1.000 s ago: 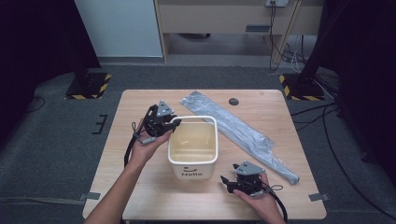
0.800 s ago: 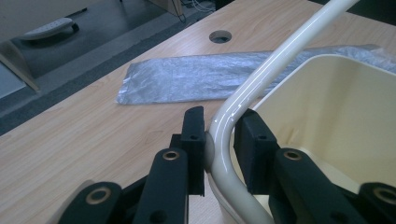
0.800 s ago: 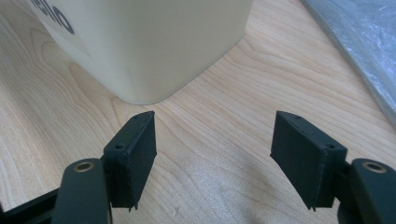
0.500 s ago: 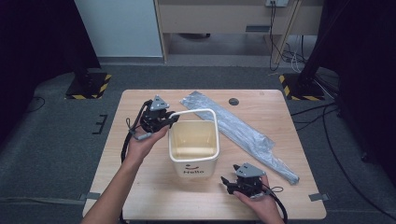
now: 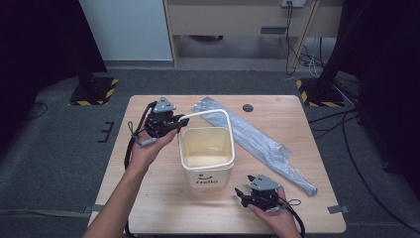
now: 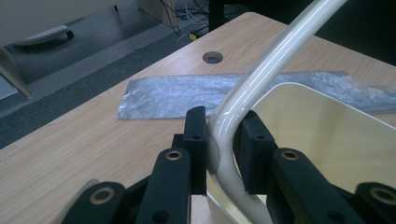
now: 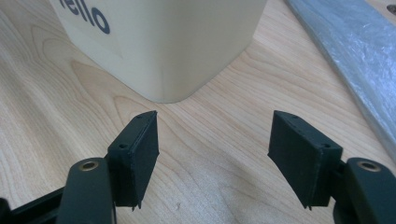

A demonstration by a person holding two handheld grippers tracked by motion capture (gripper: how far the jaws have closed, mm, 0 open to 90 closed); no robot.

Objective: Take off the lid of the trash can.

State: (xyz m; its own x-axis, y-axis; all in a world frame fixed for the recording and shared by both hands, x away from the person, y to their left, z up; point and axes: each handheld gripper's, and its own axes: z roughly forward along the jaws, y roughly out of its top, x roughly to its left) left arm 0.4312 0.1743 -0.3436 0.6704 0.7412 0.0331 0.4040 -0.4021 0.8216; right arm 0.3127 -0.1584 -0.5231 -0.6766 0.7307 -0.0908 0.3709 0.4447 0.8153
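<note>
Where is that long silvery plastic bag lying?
In the high view, the plastic bag lies flat on the table's right half, just right of the cream bucket.

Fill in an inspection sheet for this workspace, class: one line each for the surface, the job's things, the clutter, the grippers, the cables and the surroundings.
Surface: wooden table, with a round hole near its far edge.
Job's things: cream bucket printed "Hello", standing upright, its handle raised; a long clear plastic bag lies flat beside it.
Clutter: nothing seen.
Grippers: left gripper is closed on the handle near its end; right gripper is open, low over the table in front of the bucket, holding nothing.
Cables: a black cable trails from the left gripper; more cables cross the floor.
Surroundings: grey carpet, hazard-striped stand bases.
</note>
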